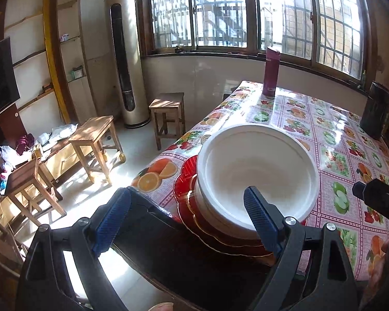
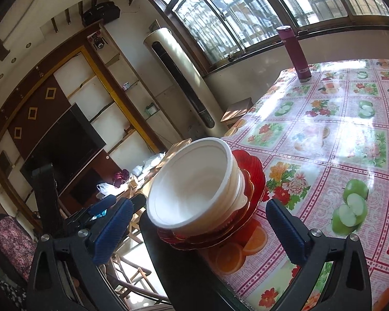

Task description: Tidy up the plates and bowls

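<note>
The stacking looks all but finished: a nest of white bowls (image 1: 256,173) sits on a pile of red plates (image 1: 186,181) near the corner of the desk (image 1: 324,134), directly ahead of both grippers. The left gripper (image 1: 192,223) stands wide and empty, with its right finger reaching over the near rim of the bowls while its left finger hangs out past the desk edge, so the jaws are not around anything. The right gripper (image 2: 202,225) is likewise spread wide and holds nothing; the stack rises just ahead of it, between its fingers in line of sight but apparently beyond their tips. I judge the step in hand to be either letting go after seating the top bowl or lining up to shift the whole pile. The next move would call for drawing back cleanly without nudging the bowls, which lean a little, or for closing low on the plate rims from both sides. A maroon flask (image 1: 271,72) stands far ahead near the window; no label on it is legible, and the speaker high on the wall shelf carries lettering too small to read.
</note>
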`<state>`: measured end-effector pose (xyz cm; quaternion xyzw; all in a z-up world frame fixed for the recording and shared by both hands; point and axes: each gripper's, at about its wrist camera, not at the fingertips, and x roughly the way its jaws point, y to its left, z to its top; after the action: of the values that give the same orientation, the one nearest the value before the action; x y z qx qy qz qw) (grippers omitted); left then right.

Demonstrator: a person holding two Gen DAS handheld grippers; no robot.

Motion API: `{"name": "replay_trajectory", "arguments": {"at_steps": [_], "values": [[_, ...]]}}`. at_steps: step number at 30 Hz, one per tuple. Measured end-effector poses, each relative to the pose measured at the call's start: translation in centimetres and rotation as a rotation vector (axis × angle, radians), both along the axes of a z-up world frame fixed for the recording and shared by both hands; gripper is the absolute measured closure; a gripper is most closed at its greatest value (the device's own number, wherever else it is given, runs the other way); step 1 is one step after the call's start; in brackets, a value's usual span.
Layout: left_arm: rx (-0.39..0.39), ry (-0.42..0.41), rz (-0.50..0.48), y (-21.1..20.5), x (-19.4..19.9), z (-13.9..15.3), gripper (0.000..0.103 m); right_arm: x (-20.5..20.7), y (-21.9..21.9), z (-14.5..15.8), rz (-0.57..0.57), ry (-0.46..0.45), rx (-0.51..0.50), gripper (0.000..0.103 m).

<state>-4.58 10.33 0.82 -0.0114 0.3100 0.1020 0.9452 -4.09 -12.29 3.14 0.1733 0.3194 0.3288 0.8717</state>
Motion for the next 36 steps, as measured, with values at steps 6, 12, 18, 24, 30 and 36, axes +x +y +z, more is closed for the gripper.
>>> {"name": "replay_trajectory", "arguments": {"at_steps": [6, 12, 18, 24, 30, 36], "values": [[0.015, 0.011, 0.011, -0.3, -0.3, -0.3, 0.013, -0.9, 0.5, 0.1, 0.016, -0.029, -0.006, 0.000], [0.014, 0.008, 0.016, -0.4, -1.0, -0.3, 0.013, -1.3, 0.9, -0.1, 0.031, -0.033, -0.006, 0.000], [0.009, 0.034, -0.006, -0.8, -0.9, -0.7, 0.013, -1.5, 1.6, 0.0, 0.052, -0.041, -0.019, 0.000], [0.002, 0.051, -0.006, -1.0, -1.3, -1.1, 0.013, -2.0, 2.3, 0.2, 0.056, -0.068, -0.038, 0.000], [-0.003, 0.049, 0.006, -0.6, -1.4, -1.1, 0.013, -2.0, 2.0, 0.3, 0.037, -0.068, -0.031, 0.000], [-0.006, 0.054, 0.002, -0.6, -1.6, -1.3, 0.013, -2.1, 2.3, 0.2, 0.042, -0.067, -0.040, 0.000]]}}
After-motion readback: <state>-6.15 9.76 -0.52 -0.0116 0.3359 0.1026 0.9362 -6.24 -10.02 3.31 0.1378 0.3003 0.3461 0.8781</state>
